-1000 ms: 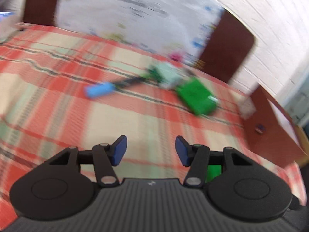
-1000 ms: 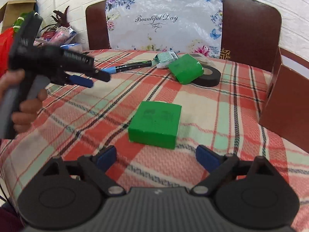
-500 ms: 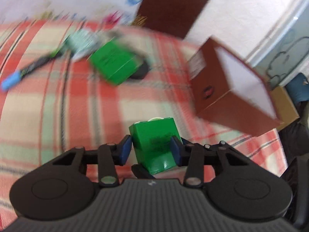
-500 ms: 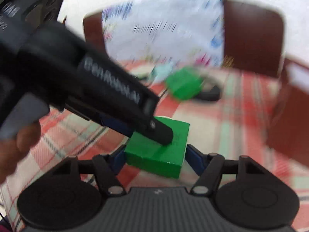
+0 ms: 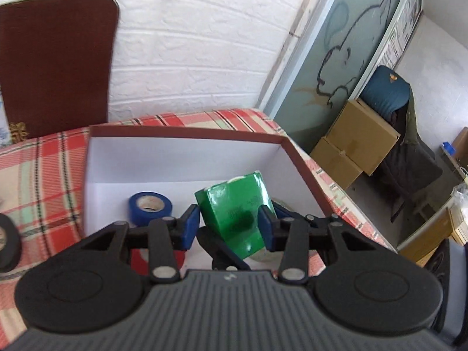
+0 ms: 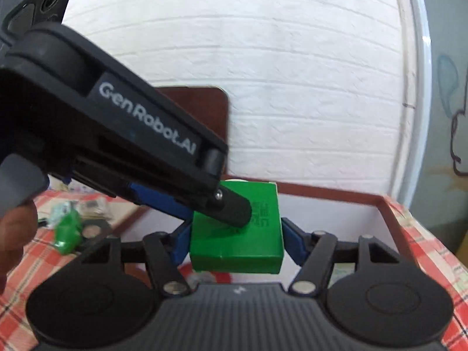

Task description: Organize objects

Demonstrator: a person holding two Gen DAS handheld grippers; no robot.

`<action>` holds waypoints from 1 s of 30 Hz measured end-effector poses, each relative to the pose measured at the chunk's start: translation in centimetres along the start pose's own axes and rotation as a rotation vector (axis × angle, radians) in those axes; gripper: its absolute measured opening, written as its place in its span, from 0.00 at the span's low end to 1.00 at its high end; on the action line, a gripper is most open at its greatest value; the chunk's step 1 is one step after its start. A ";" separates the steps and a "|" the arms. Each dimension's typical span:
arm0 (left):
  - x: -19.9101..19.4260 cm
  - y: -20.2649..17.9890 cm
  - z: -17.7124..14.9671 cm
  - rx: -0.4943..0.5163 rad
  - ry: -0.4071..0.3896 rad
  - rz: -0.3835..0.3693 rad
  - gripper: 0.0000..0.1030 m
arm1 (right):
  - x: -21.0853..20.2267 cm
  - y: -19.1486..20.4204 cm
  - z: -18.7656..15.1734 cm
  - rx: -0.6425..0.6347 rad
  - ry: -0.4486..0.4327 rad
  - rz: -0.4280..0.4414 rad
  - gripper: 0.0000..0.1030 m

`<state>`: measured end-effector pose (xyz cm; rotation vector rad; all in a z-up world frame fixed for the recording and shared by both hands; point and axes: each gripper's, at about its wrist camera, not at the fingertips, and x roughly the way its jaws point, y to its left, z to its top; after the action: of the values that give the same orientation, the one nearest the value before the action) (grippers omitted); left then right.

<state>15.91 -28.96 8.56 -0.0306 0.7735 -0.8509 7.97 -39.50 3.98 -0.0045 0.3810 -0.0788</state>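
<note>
**What the two views hide or lose**

In the left wrist view, the red tape roll [image 5: 159,259] shows only as a sliver behind the left gripper [image 5: 229,226], and a pale roll [image 5: 263,256] is mostly hidden behind the green box [image 5: 234,213]. The black tape roll [image 5: 8,245] is cut by the picture's edge. In the right wrist view, the print on the box top is partly covered and unreadable; the small green thing [image 6: 68,231] and the packets [image 6: 84,204] are blurred.
</note>
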 end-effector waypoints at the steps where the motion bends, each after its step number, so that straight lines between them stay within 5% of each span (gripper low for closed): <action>1: 0.6 0.1 0.1 -0.003 0.006 0.017 0.44 | 0.4 -0.5 -0.3 0.013 0.009 -0.007 0.70; 8: -1.4 0.7 -0.1 0.018 -0.026 0.063 0.44 | -0.6 -1.4 -1.5 0.089 -0.022 -0.011 0.69; 12: -6.2 2.1 -1.5 0.047 -0.116 0.092 0.44 | -1.3 -1.1 -0.6 0.106 -0.083 0.012 0.68; 17: -12.2 6.9 -5.8 0.016 -0.182 0.218 0.44 | -3.9 2.4 0.0 0.081 -0.154 0.107 0.64; 24: -17.5 20.4 -13.4 -0.289 -0.111 0.478 0.43 | -0.9 14.1 -0.7 -0.143 -0.037 0.325 0.63; 27: -19.5 24.0 -15.5 -0.402 -0.115 0.489 0.43 | 1.7 18.9 -1.3 -0.195 0.036 0.392 0.62; 30: -20.5 25.5 -16.5 -0.436 -0.128 0.477 0.43 | 4.6 21.6 -1.5 -0.250 0.041 0.346 0.68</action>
<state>14.13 6.79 0.74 -0.2747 0.7903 -0.2171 13.32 -18.35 0.42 -0.1832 0.4263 0.3114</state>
